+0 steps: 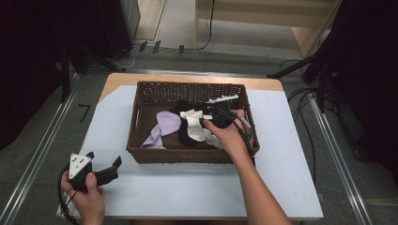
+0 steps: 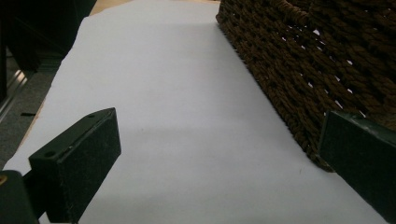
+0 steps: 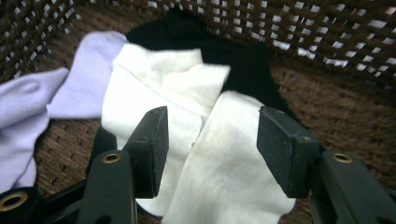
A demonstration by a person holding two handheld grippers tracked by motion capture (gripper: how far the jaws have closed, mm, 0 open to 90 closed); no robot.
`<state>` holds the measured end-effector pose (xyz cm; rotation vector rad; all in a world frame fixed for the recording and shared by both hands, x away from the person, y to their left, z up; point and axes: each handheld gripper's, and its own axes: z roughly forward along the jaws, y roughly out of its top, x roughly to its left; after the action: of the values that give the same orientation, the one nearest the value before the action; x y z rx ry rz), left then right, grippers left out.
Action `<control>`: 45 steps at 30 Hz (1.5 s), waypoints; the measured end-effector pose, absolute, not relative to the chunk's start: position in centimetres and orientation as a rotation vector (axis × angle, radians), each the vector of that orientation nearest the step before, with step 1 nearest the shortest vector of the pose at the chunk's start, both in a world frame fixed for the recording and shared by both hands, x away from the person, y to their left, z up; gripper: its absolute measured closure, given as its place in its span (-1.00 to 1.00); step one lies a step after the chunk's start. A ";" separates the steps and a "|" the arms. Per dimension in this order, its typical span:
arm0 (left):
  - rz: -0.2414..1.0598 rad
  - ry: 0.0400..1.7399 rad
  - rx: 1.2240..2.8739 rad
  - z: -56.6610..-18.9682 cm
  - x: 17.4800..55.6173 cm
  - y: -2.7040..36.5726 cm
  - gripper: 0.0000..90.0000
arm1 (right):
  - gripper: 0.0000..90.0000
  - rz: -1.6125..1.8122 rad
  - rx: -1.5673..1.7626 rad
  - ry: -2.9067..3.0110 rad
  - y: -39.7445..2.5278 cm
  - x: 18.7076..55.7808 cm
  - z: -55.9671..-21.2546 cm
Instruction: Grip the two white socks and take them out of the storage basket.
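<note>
Right gripper [image 3: 208, 149] hangs inside the wicker basket [image 1: 141, 154], jaws spread apart with nothing between them yet, poised directly over the nearer white sock [image 3: 229, 172]. That sock lies on the basket floor with its long axis running away from the jaws, partly overlapping a second white sock [image 3: 154, 88]; a black sock [image 3: 243, 56] and lavender socks [image 3: 79, 79] lie beyond and to the side. A straight drop would likely straddle the sock across its width. Left gripper [image 1: 104, 165] rests on the white table cover [image 2: 177, 116] outside the basket, jaws also apart and empty, well away from the socks.
</note>
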<state>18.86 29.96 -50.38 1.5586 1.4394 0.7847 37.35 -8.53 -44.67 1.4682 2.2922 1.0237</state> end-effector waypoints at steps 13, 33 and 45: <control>0.785 1.435 1.552 -50.4 18.8 30.0 -0.99 | -0.07 0.789 1.530 2.356 -7.6 37.9 -46.2; 0.776 1.441 1.542 -50.4 18.9 30.1 -0.99 | 0.98 0.939 1.542 2.169 -10.1 37.5 -44.1; 0.770 1.448 1.542 -50.4 18.9 30.1 -0.99 | 0.98 1.185 1.426 1.914 -12.0 35.7 -42.3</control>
<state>18.91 30.14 -50.40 1.5419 1.4482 0.7700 35.66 -11.97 -42.28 1.4260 1.9138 1.1854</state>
